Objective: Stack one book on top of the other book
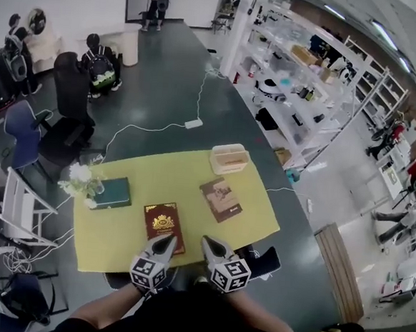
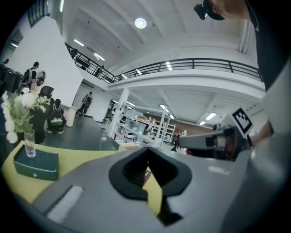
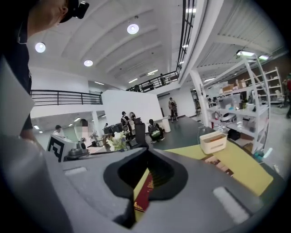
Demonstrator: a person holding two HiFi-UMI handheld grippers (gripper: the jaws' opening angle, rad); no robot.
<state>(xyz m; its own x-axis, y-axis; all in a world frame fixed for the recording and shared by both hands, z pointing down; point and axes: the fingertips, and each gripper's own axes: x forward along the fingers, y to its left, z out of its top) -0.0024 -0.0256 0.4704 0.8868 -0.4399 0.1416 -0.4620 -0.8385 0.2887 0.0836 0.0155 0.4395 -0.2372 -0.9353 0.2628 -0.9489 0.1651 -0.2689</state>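
Note:
A dark red book (image 1: 162, 225) with a gold crest lies flat near the front of the yellow table (image 1: 193, 175). A brown book (image 1: 220, 198) lies to its right, apart from it. My left gripper (image 1: 167, 240) hovers over the red book's front edge, jaws shut with nothing between them. My right gripper (image 1: 210, 242) is just right of that book, also shut and empty. In the right gripper view a strip of the red book (image 3: 143, 195) shows through the gap below the shut jaws, and the brown book (image 3: 219, 164) lies ahead on the right.
A green box (image 1: 113, 192) with a vase of white flowers (image 1: 82, 177) stands at the table's left. A beige basket (image 1: 229, 158) sits at the far edge. Chairs, cables and shelving surround the table; several people are at the far left.

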